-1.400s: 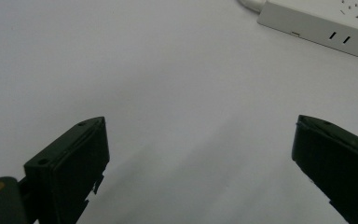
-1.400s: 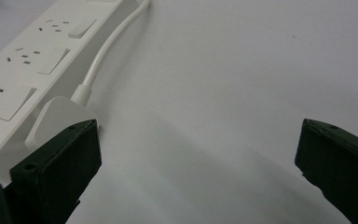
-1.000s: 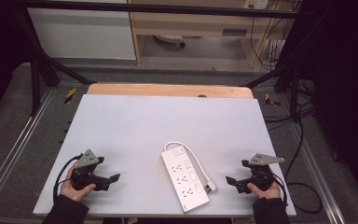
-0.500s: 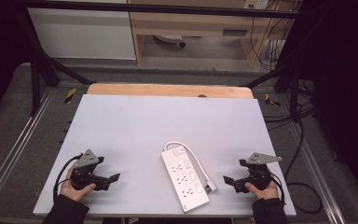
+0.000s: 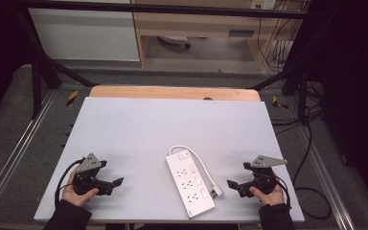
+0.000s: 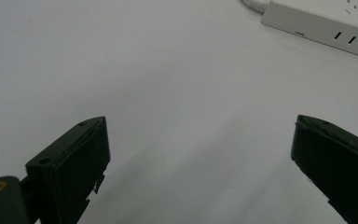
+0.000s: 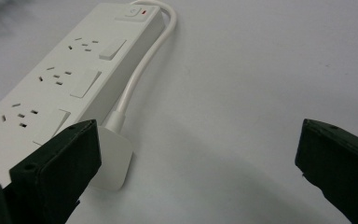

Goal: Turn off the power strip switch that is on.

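surface: pale grey matte tabletop (image 5: 139,129), wooden strip along its far edge; dark lab floor and cables behind.
object: white rigid plastic power strip (image 5: 190,182) with three socket groups, lying flat at the near centre, between the two grippers.
cord: short white cable (image 7: 140,70) loops from the far end back along the strip's right side to a white plug (image 7: 112,156) resting beside it.
left gripper (image 5: 116,182): jaws spread wide, holding nothing, well apart from the strip.
right gripper (image 5: 231,184): jaws spread, holding nothing, near the plug.
handling: likely light, stiff, smooth and a bit slippery; cord semi-stiff, will spring.
grip point: across the strip's narrow width mid-body, or on the plug body.
markings: small red indicator by the switch; no readable brand or text.
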### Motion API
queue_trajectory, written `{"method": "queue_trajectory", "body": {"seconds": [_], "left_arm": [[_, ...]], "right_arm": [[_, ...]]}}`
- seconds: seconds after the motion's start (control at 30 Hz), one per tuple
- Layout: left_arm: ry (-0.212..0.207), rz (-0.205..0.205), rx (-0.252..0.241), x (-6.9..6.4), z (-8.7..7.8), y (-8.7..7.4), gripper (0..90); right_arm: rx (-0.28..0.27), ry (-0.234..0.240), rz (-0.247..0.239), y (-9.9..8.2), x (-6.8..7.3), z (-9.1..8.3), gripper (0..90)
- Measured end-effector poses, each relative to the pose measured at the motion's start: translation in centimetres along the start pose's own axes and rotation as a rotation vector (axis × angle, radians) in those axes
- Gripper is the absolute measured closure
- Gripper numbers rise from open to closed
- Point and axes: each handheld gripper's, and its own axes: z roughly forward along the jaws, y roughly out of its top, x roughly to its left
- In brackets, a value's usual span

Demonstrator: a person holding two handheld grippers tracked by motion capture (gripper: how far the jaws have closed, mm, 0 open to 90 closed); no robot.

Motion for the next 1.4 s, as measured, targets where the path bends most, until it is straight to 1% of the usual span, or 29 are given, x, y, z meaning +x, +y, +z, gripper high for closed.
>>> {"method": "queue_trajectory", "body": {"seconds": [0.07, 0.17, 0.27, 0.3, 0.5, 0.7, 0.73, 0.8, 0.87, 1.23, 1.37, 1.4], "left_arm": [[0.001, 0.0, -0.002, 0.0, 0.0, 0.0, 4.3], [0.002, -0.001, -0.003, 0.0, 0.0, 0.0, 4.3], [0.004, -0.003, -0.004, 0.0, -0.1, 0.0, 4.3], [0.005, -0.002, -0.004, 0.0, -0.1, 0.0, 4.3], [0.007, -0.001, -0.004, 0.0, -0.1, 0.0, 4.4], [0.009, -0.001, -0.003, 0.1, -0.1, 0.0, 4.4], [0.009, 0.0, -0.004, 0.1, -0.1, 0.0, 4.4], [0.009, 0.001, -0.005, 0.1, -0.1, 0.0, 4.4], [0.01, 0.001, -0.005, 0.1, -0.1, 0.0, 4.4], [0.012, 0.003, -0.009, 0.0, -0.2, 0.0, 4.5], [0.013, 0.004, -0.01, 0.0, -0.2, 0.0, 4.5], [0.014, 0.004, -0.009, 0.0, -0.2, 0.0, 4.5]], "right_arm": [[0.001, -0.001, 0.004, 0.1, 0.1, 0.0, 0.7], [0.002, 0.002, -0.009, 0.3, 0.4, 0.2, 0.6], [0.005, 0.005, -0.004, 0.4, 0.6, 0.2, 0.6], [0.003, 0.006, -0.011, 0.5, 0.7, 0.3, 0.6], [0.003, 0.01, -0.018, 0.9, 0.9, 0.5, 0.6], [0.003, 0.015, -0.017, 1.2, 1.3, 0.8, 0.6], [0.002, 0.019, -0.026, 1.3, 1.3, 0.8, 0.6], [0.002, 0.014, -0.019, 1.5, 1.5, 0.9, 0.6], [0.004, 0.009, -0.028, 1.6, 1.6, 1.1, 0.6], [0.008, -0.002, -0.037, 2.3, 2.4, 1.5, 0.6], [0.015, -0.002, -0.044, 2.6, 2.8, 1.8, 2.3], [0.015, 0.002, -0.047, 2.7, 2.9, 1.9, 3.9]]}}
